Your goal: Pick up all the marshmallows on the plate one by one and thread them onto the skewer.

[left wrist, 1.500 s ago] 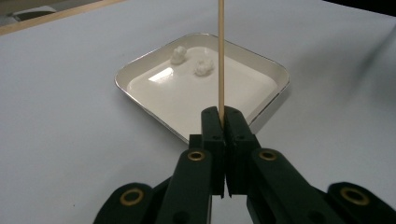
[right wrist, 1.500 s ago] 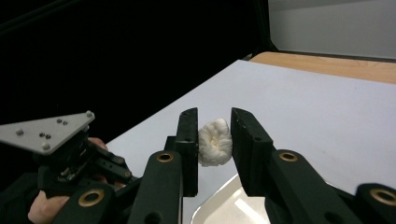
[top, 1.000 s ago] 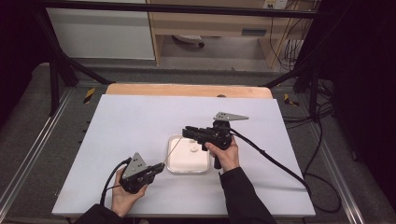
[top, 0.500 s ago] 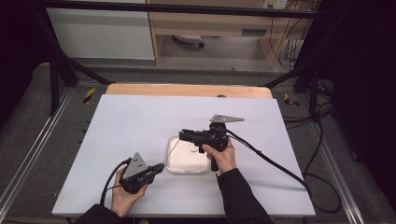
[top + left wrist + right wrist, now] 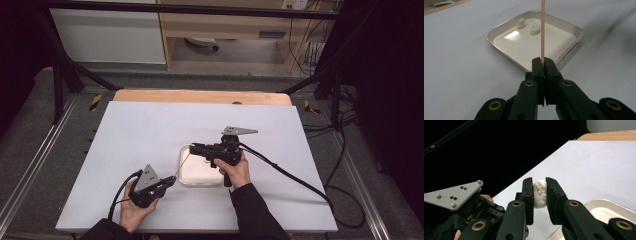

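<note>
Two white lumps (image 5: pixel 529 26) lie in the far part of the square white tray (image 5: pixel 186 176), as I see them in the left gripper view, close together but apart from each other. That tray sits on the white bench (image 5: pixel 130 130) a little toward the near edge, roughly midway between the left and right edges. My left gripper (image 5: pixel 170 181) rests near the near edge, left of the tray, with its jaws pressed together on the foot of a thin wooden skewer (image 5: pixel 542 30). From the high view the skewer slants up and away over the tray's left rim. In the left gripper view it rises straight from between the pads and crosses in front of the lumps. My right gripper (image 5: pixel 192 148) hangs above the tray, pointing toward the bench's left edge, with my hand (image 5: pixel 234 170) under it at the tray's right side. Its jaws have just been closing, and they now pinch a third white lump (image 5: pixel 540 193) between the pads. That lump is soft-looking and wrinkled, and it bulges slightly past the pads on top. The right gripper view also catches the tray's rim at lower right, below the held lump.
</note>
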The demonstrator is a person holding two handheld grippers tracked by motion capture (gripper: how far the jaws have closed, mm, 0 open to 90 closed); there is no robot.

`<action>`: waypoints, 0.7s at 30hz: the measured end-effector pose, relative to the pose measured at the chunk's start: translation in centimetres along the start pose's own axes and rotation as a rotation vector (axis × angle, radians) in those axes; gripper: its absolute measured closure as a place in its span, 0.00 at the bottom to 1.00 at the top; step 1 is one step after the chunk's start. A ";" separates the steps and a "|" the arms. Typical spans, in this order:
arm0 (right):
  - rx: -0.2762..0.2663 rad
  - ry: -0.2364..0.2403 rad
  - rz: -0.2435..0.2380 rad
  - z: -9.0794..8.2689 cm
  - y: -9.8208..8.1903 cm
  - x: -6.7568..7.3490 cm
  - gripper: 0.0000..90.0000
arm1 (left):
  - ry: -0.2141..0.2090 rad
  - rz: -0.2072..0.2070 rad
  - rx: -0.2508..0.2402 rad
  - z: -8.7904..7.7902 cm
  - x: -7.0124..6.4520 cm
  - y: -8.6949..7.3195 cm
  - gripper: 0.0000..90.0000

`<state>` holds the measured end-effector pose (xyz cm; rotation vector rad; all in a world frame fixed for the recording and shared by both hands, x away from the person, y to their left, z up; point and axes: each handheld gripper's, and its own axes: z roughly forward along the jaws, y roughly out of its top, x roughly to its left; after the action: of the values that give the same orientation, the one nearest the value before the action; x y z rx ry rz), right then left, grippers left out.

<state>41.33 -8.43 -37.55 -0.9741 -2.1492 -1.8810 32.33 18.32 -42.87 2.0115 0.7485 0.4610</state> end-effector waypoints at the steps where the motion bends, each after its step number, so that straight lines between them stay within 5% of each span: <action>1: 0.001 -0.001 -0.001 0.0 -0.1 0.0 0.87 | 0.000 -0.001 0.002 0.0 0.0 0.0 0.98; 21: 0.010 0.007 -0.013 0.4 -0.9 0.4 0.87 | -0.004 0.021 -0.008 0.1 -0.2 0.2 0.99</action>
<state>40.70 -7.89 -38.19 -0.9521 -2.1642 -1.8749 32.28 18.00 -42.80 2.0139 0.7230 0.4709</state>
